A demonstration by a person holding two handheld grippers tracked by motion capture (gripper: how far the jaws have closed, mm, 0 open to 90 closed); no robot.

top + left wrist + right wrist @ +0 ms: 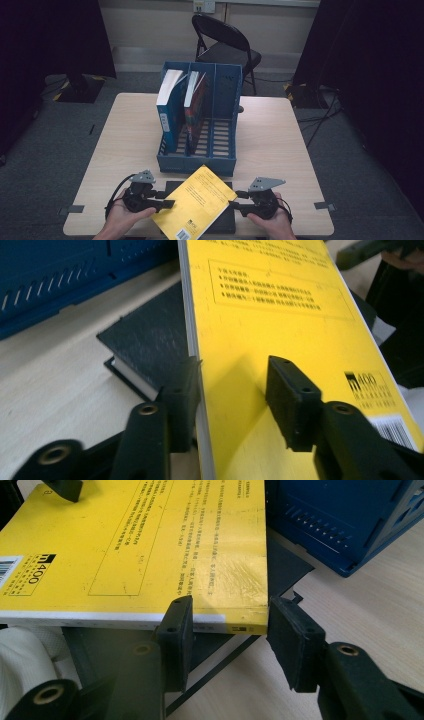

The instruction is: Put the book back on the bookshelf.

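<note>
Pale wooden table (280, 130) in a dark-curtained room, folding chair (225, 45) beyond its far edge. From the high view: blue file holder (200, 162) mid-table, two books upright in its left and middle slots, right slot (222, 135) free and likely meant for the next one. Yellow book (197, 202) at the near edge, skewed, lying across a dark book (172, 187). Left gripper (167, 203) at its left edge, right gripper (237, 195) at its right corner, probably bracing it from both sides for a lift. Little room between the book's far corner and the holder's front wall; ample bare table to either side.

From the left gripper view: left gripper (232, 385) with jaws spread astride the yellow book (270, 325), one pad against the page edge, the other over the cover. Cannot tell whether pressing. Dark book (150, 340) just beneath, holder (60, 280) close behind.

From the right gripper view: right gripper (230, 625) with jaws spread around the near corner of the yellow book (150, 545), one pad before the page edge, the other just past the corner, nothing pinched. Holder (340, 525) near, open table (370, 610) on that side.
</note>
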